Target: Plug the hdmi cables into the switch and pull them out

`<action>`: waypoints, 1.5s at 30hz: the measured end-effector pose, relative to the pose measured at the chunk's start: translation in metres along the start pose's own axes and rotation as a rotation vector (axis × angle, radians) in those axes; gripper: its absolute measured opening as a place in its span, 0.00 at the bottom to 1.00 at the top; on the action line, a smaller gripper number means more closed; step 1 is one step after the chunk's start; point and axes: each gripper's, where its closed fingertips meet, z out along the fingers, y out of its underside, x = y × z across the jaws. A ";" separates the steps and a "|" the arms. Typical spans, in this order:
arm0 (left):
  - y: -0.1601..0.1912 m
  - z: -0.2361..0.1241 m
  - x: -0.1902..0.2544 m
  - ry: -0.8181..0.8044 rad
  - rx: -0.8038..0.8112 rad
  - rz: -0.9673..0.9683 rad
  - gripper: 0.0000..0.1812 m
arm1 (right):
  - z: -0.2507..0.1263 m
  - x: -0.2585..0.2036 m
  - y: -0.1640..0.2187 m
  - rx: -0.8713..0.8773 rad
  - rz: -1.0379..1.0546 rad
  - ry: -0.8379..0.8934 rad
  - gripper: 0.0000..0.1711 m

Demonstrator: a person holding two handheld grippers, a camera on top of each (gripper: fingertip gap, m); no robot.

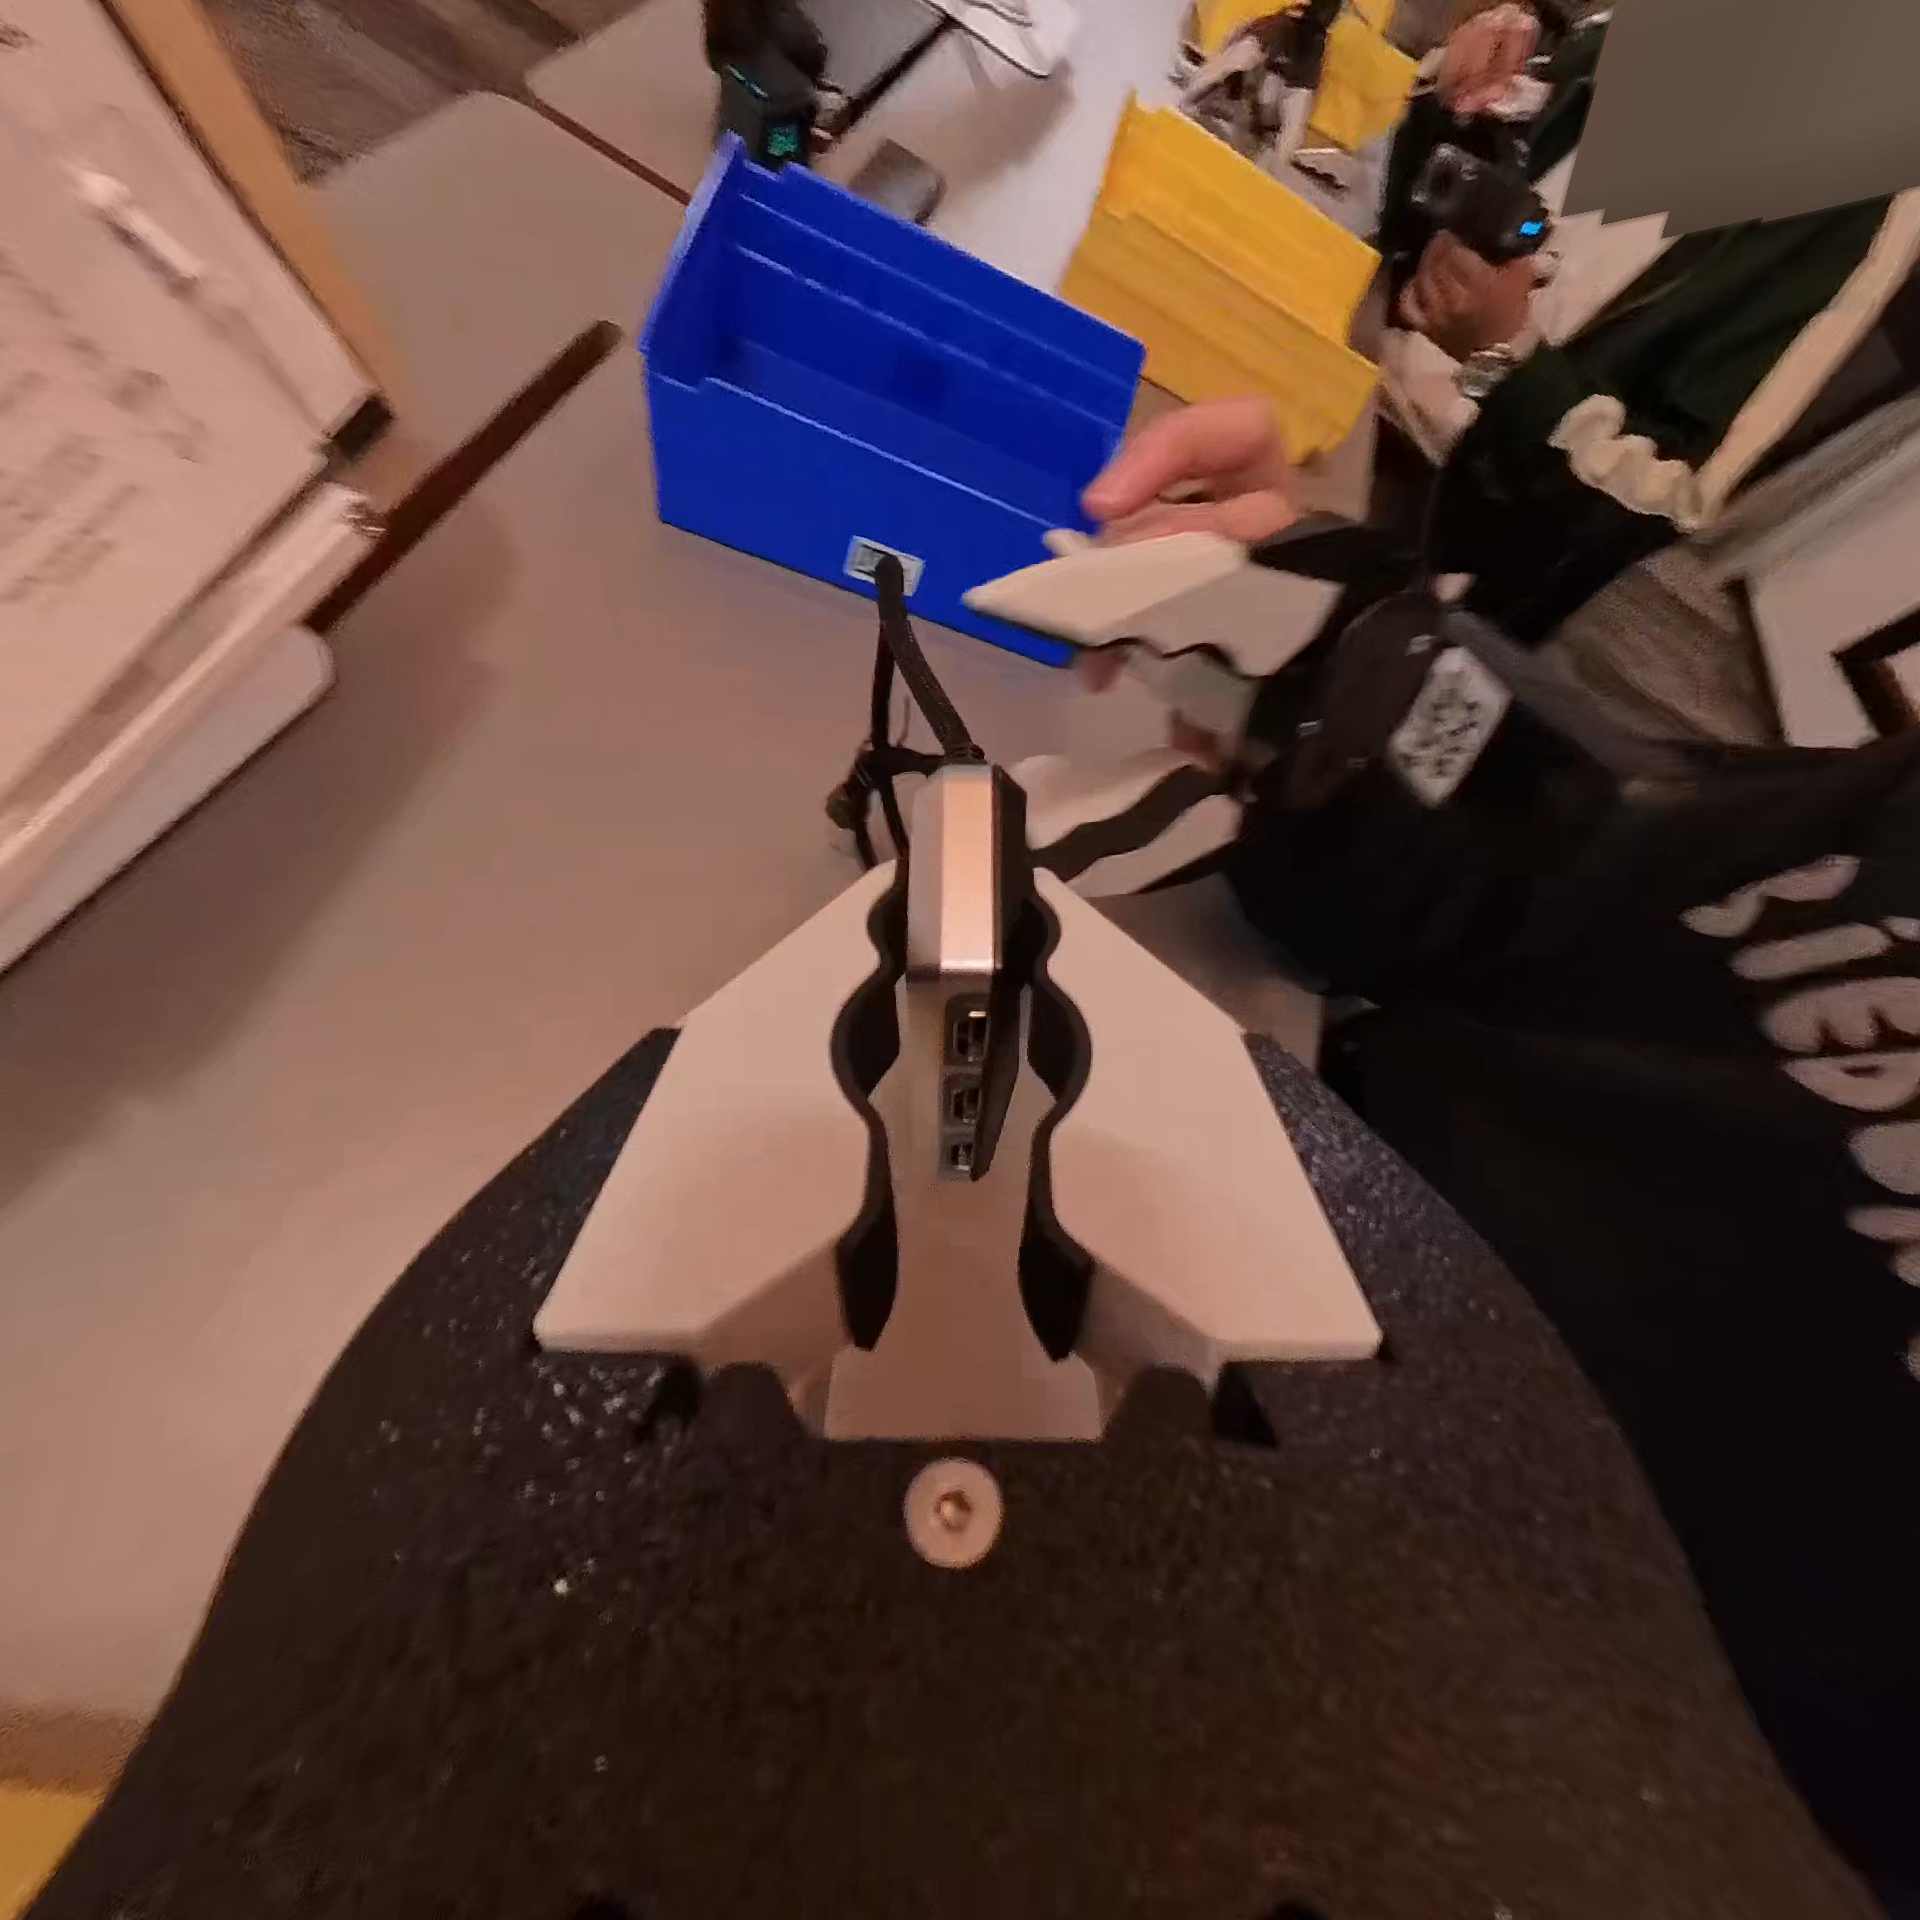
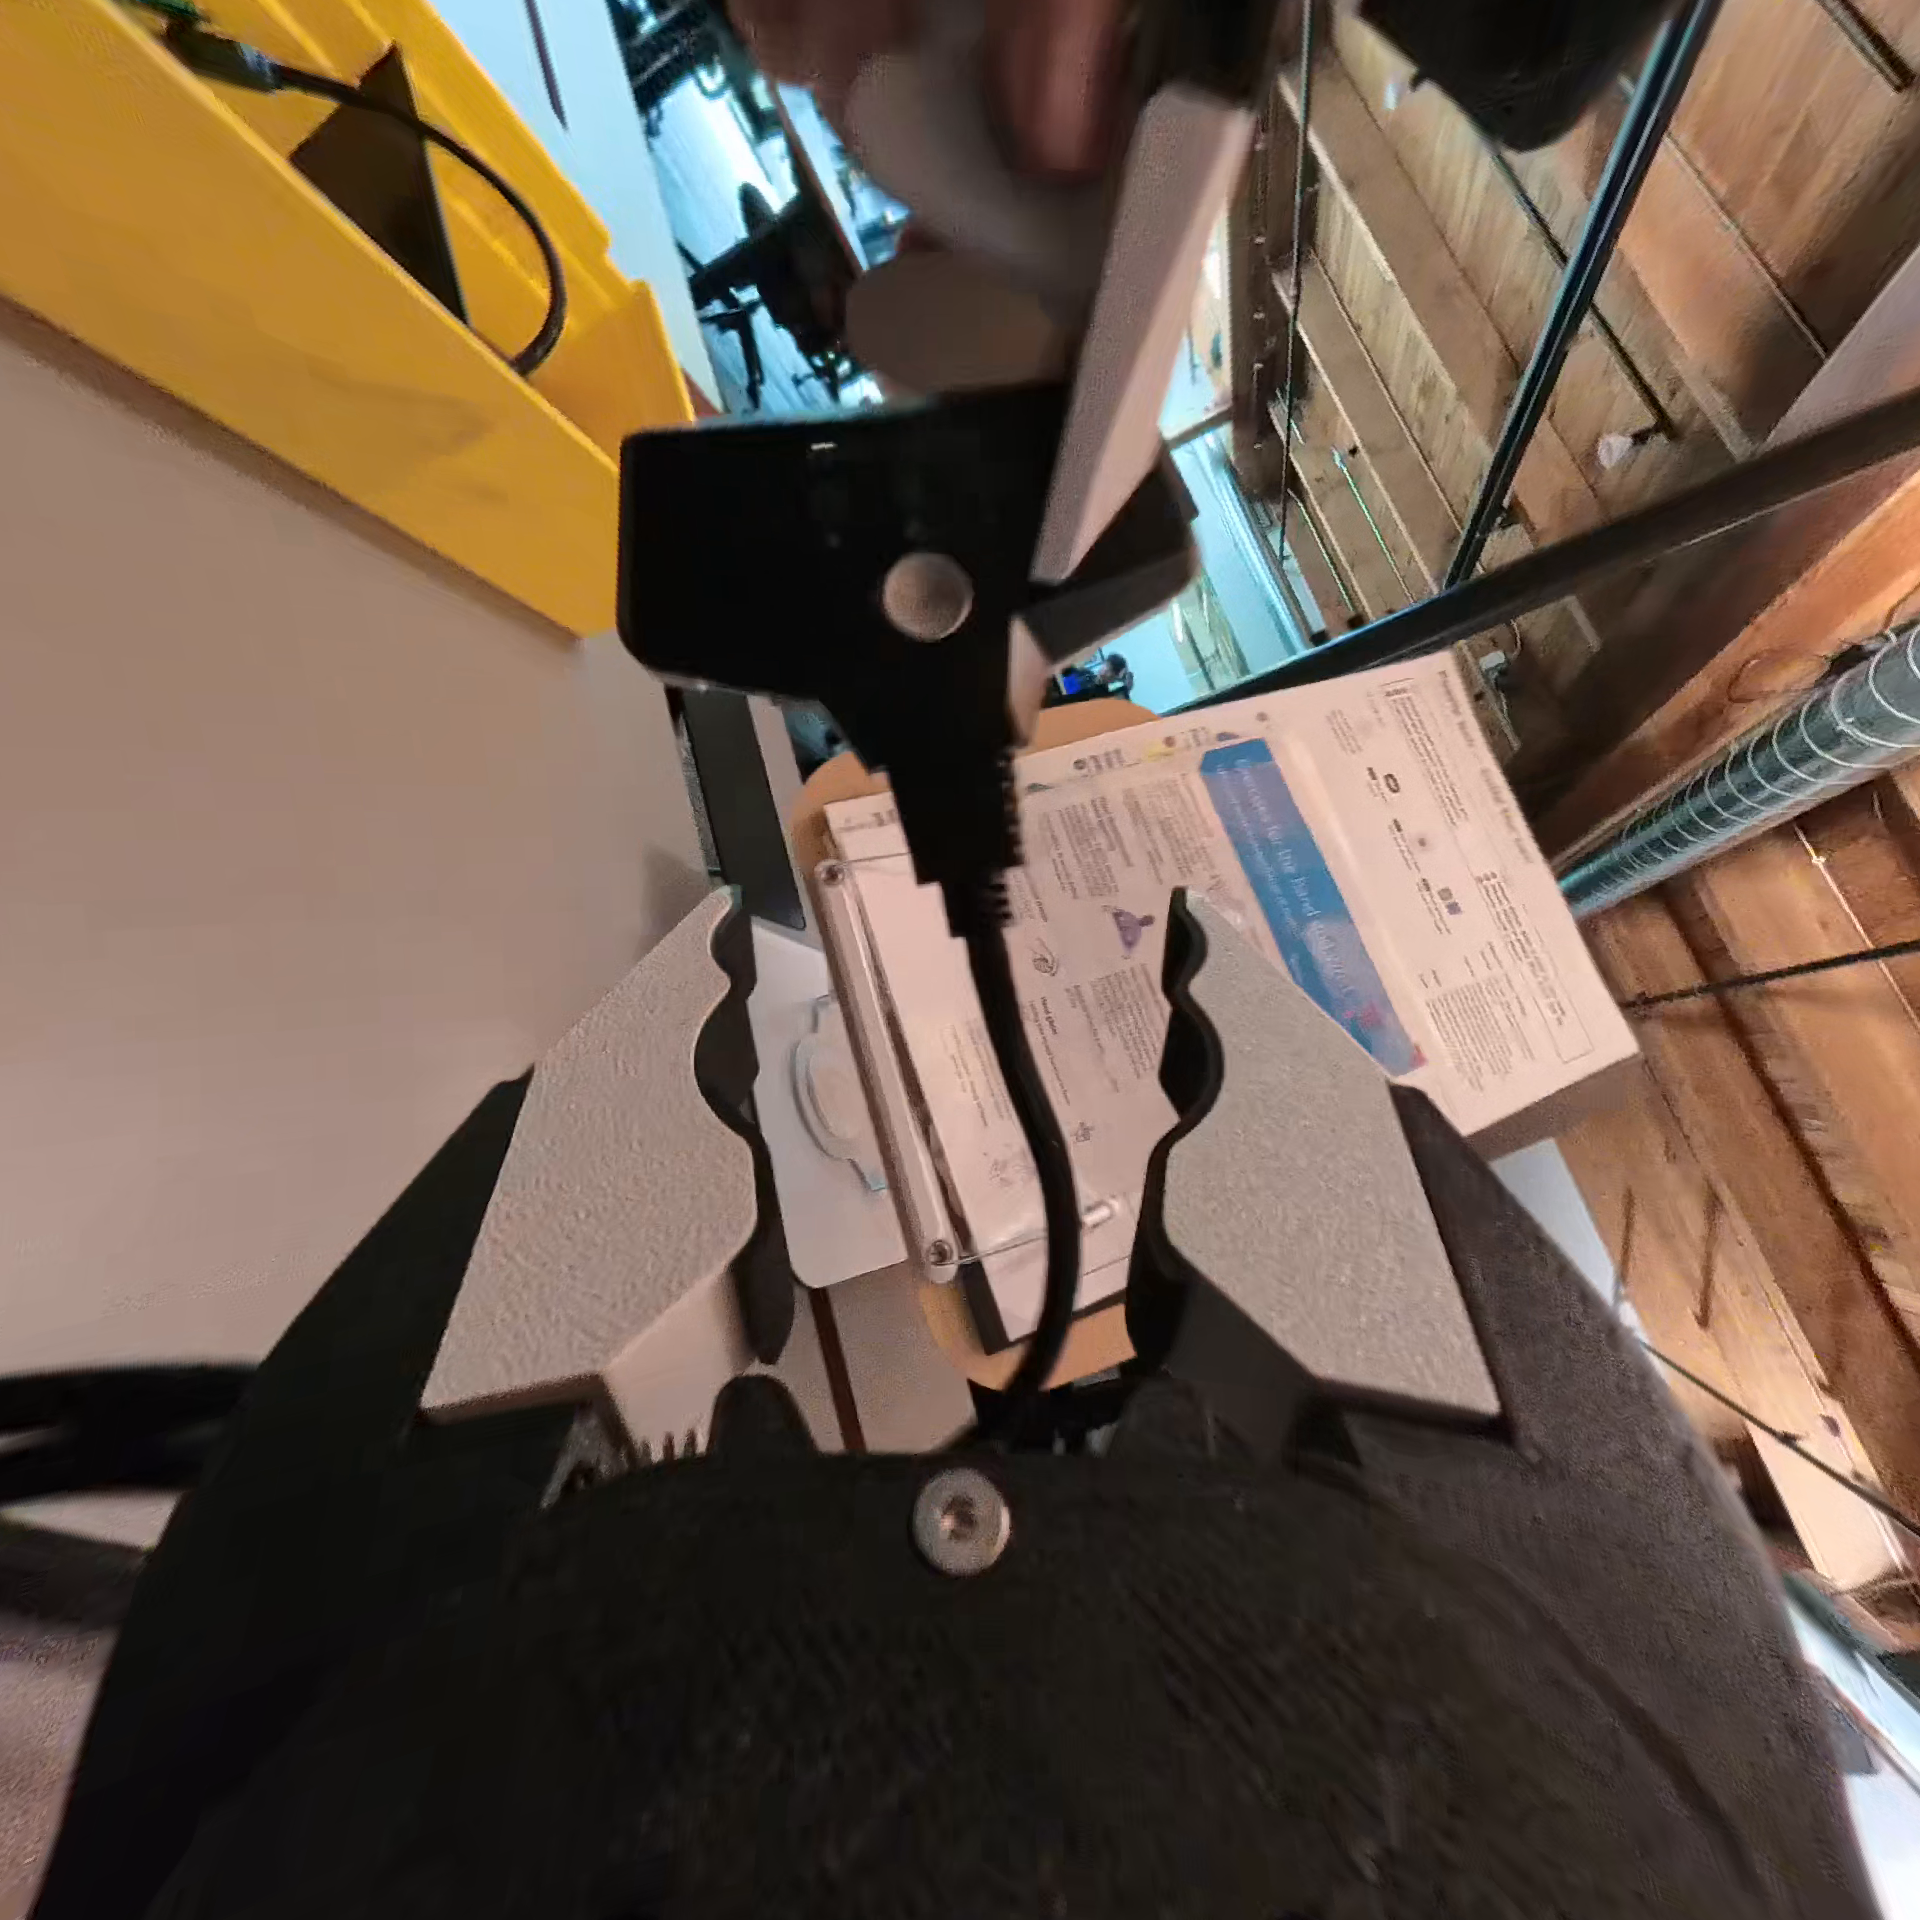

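The left gripper [image 1: 961, 914], with pale grey fingers lined in wavy black rubber, is clamped on a slim silver-and-black HDMI switch box [image 1: 961, 935] held on edge between its pads; three small ports [image 1: 966, 1091] along the box's near end face the camera, and none of the three has a plug in it; a black braided cable [image 1: 920, 675] leaves the far end of the switch and runs up toward a blue plastic bin with inner dividers [image 1: 883, 416] standing on the beige tabletop [image 1: 468, 883]; behind that bin sits a yellow plastic bin [image 1: 1226, 270]; the right gripper [image 1: 1122, 686] shows farther off to the right, its pale fingers spread apart and a person's hand [image 1: 1195, 468] above it; in the right wrist view the right gripper [image 2: 951, 925] stands with its fingers wide apart and grips nothing; a black HDMI cable [image 2: 1023, 1091] passes up through the gap between them, touching neither finger as far as can be seen, and ends in a black moulded plug [image 2: 821, 561] beyond the fingertips; the plug meets the pale edge of the switch [image 2: 1132, 343] near the top of the view, though blur hides whether it is seated; behind lie a white printed sheet [image 2: 1351, 883] and wooden planks [image 2: 1714, 260].
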 end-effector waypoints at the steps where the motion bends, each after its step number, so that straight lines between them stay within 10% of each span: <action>1: 0.002 0.004 0.004 0.034 -0.009 -0.009 0.09 | 0.002 -0.006 0.003 0.014 0.001 -0.010 0.45; 4: 0.012 0.011 0.010 0.092 -0.024 -0.044 0.09 | -0.006 -0.018 -0.021 0.229 0.103 -0.040 0.20; 10: 0.032 0.013 0.008 0.150 0.018 -0.102 0.09 | -0.005 -0.045 -0.026 0.258 0.229 -0.245 0.12; 18: 0.044 0.006 -0.012 -0.159 0.241 -0.030 0.34 | -0.005 -0.034 -0.001 0.249 0.434 -0.274 0.12; 24: 0.058 0.031 -0.001 0.107 0.318 -0.223 0.12 | -0.001 -0.056 -0.008 0.315 0.409 -0.358 0.12; 31: 0.073 0.045 -0.006 0.516 0.510 -0.586 0.10 | -0.012 -0.069 -0.001 0.445 0.526 -0.458 0.12; 45: 0.077 0.072 0.001 0.608 0.540 -0.673 0.10 | -0.044 -0.072 0.019 0.539 0.768 -0.409 0.13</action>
